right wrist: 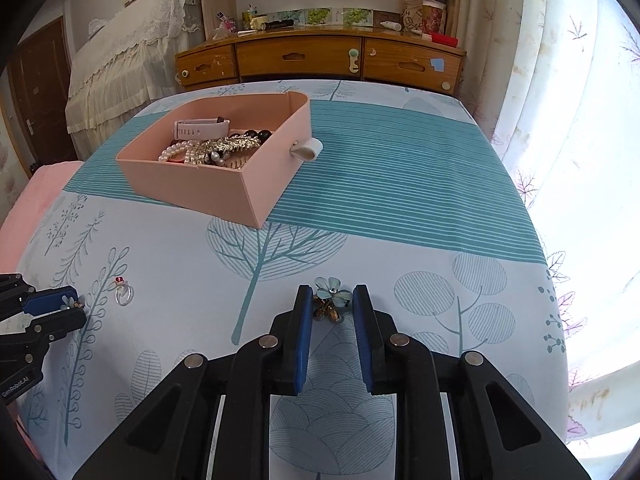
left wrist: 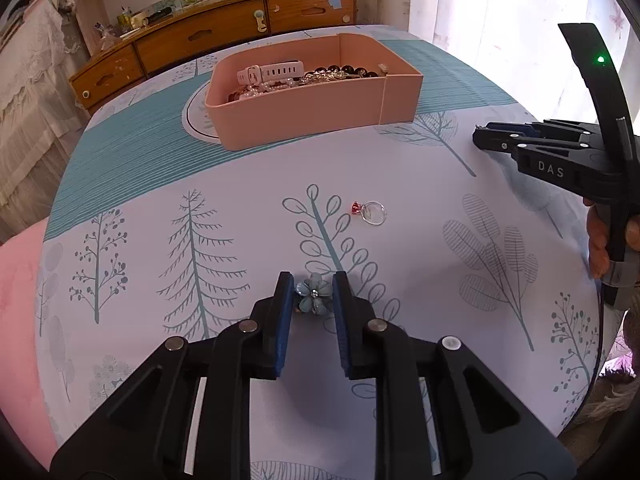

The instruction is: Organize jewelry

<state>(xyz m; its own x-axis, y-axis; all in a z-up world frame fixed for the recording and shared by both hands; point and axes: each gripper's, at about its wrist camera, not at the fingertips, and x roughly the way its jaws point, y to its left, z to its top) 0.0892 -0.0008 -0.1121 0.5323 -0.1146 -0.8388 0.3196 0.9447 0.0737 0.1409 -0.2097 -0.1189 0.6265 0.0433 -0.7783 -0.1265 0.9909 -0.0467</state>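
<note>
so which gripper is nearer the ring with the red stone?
Left. The left gripper sits just short of the ring, its pads around a blue flower piece. The right gripper is well off to the ring's far side, around another blue flower piece.

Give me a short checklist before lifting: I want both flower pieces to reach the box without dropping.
1. Left hand-held gripper around the blue flower: ok, it sits between the pads.
2. Left pads pressing it: cannot tell.
3. Right hand-held gripper around the second flower: ok, though only near the tips.
4. Right pads pressing it: cannot tell.
5. Pink box open with room: ok.
6. Ring clear of both: ok, still on the cloth.
</note>
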